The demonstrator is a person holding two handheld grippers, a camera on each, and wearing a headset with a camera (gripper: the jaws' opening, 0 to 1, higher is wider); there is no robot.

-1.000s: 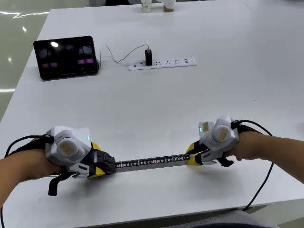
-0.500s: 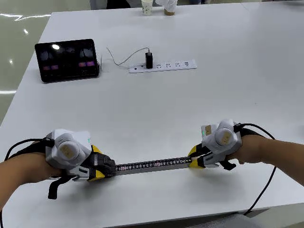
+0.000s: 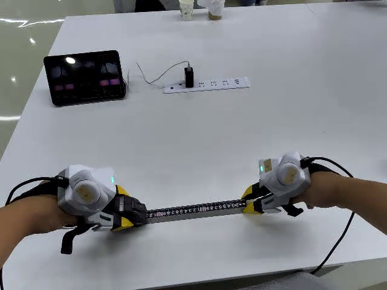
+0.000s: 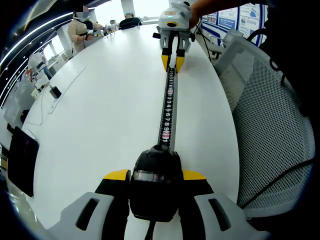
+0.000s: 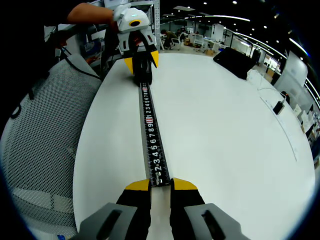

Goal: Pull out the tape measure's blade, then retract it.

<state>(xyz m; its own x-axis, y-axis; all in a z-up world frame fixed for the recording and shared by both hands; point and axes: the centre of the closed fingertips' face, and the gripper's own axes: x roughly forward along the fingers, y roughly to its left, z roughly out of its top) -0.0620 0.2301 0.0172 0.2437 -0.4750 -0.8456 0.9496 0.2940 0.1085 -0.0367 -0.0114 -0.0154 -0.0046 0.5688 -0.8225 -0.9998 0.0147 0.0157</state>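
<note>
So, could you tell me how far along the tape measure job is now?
Done: the black numbered blade is drawn out across the white table. In hand: the left gripper clamps the black tape measure case, the right gripper pinches the blade's tip. Left: retracting the blade.

Open-plan office; long white table [image 3: 272, 121]; mesh chair [image 4: 270, 125]

Two tools [image 3: 132, 212] [image 3: 248, 202], one tape measure [image 3: 193, 209], one tablet [image 3: 84, 77], one power strip [image 3: 208, 83], two cups [image 3: 187, 8] [image 3: 213, 8].

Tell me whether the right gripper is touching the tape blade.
Touching. In the right gripper view, the right gripper pinches the end of the blade between its yellow jaw tips.
</note>
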